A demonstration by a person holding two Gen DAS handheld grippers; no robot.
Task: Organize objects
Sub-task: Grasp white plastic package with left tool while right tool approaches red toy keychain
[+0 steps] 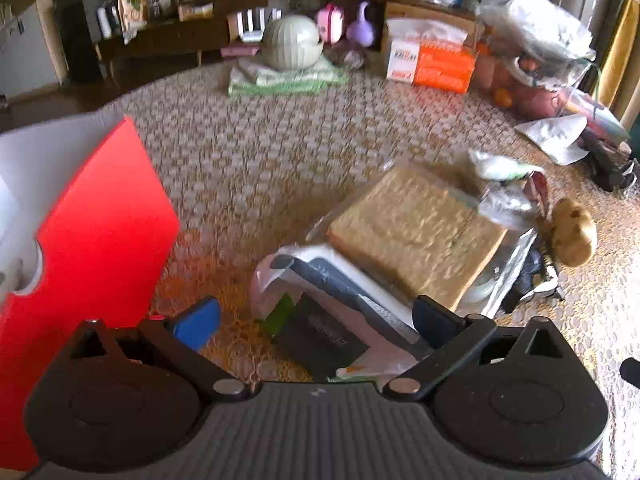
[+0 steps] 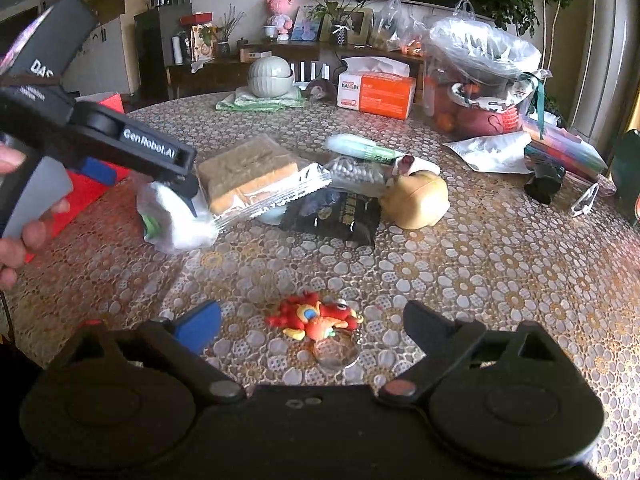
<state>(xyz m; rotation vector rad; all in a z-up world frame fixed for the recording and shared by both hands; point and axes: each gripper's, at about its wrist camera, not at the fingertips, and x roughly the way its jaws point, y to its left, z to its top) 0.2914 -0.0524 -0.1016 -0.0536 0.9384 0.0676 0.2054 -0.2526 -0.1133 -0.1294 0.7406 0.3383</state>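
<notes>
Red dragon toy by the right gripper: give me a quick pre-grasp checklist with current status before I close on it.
1. Right gripper open: ok, both fingers are spread wide.
2. Red dragon toy between the fingers: ok, it lies roughly centred in the gap.
3. Fingers low enough to pinch it: cannot tell, height above the table is unclear.
4. Nothing crowding the toy: not ok, a small clear round piece lies right against its near side.
5. Left gripper out of the way: ok, it is off at the white bag beside the wrapped biscuit pack.
6. Left gripper free: cannot tell whether it is gripping the bag.
</notes>
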